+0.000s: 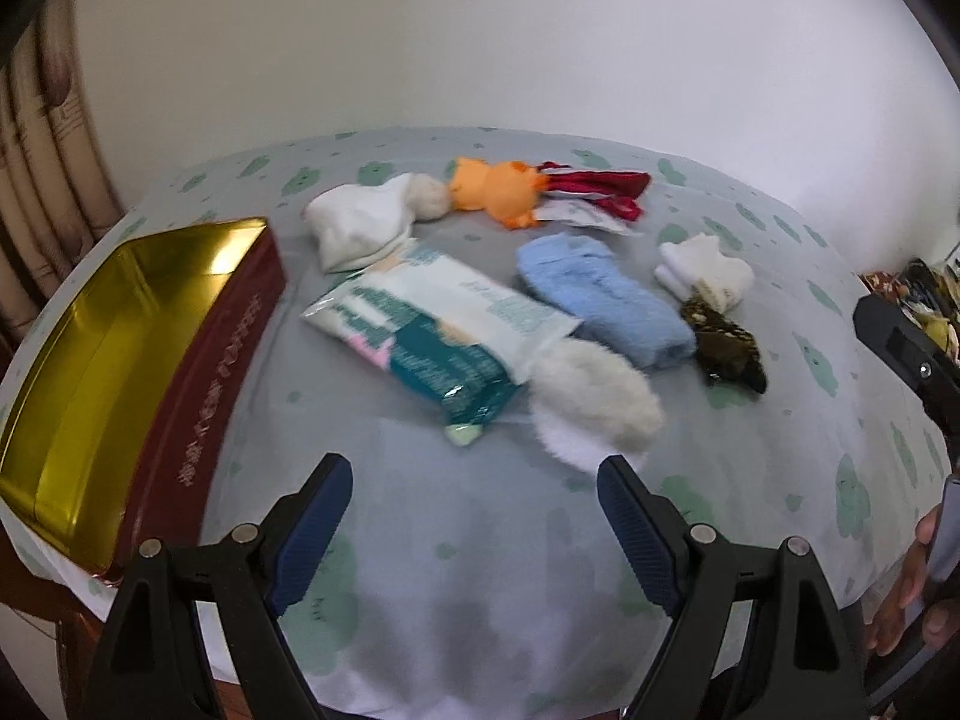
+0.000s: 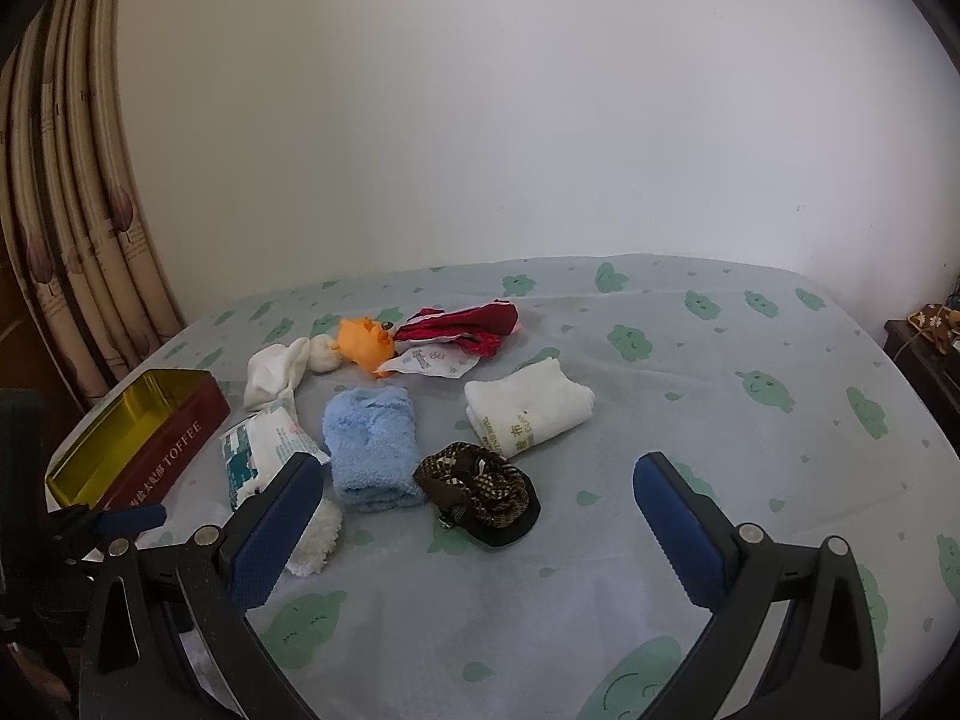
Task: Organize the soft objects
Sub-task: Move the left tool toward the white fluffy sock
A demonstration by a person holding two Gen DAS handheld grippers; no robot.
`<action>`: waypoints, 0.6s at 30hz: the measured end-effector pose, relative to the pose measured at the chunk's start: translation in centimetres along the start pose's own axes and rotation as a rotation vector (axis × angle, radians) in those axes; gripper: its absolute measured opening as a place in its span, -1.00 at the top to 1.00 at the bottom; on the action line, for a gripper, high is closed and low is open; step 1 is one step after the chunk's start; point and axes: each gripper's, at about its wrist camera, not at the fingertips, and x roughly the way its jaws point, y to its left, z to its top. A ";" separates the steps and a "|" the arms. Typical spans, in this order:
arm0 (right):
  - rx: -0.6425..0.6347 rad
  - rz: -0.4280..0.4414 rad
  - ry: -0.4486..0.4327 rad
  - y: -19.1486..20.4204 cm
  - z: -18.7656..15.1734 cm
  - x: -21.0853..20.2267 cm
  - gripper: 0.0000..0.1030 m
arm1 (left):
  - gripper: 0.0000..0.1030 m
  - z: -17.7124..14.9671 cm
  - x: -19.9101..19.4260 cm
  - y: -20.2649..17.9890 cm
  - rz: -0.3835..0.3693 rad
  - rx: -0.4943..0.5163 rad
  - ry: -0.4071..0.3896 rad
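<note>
With both the left gripper (image 1: pixel 474 483) and right gripper (image 2: pixel 478 483) spread empty, the nearest fluffy white cloth (image 1: pixel 591 399) suits a low pinch toward the toffee tin (image 1: pixel 120 360).

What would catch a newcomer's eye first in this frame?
Probably the open red toffee tin with its shiny gold inside, at the left edge of the bedsheet. Next, the bright orange plush toy at the back of the scattered pile, and the folded blue towel in the middle. Both hand-held grippers hover open and empty in the foreground.
</note>
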 end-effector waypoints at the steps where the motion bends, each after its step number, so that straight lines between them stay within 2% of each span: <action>1: 0.003 -0.005 -0.004 -0.2 0.1 -0.1 -1.00 | -0.67 0.2 0.0 -0.4 -0.007 0.004 -0.001; 9: 0.062 -0.026 -0.008 -2.4 0.9 -0.3 -1.00 | -0.67 1.4 0.3 -2.8 -0.026 0.055 -0.019; 18: 0.108 -0.042 0.010 -4.0 1.1 0.0 -1.00 | -0.67 1.9 1.3 -3.2 -0.033 0.042 -0.007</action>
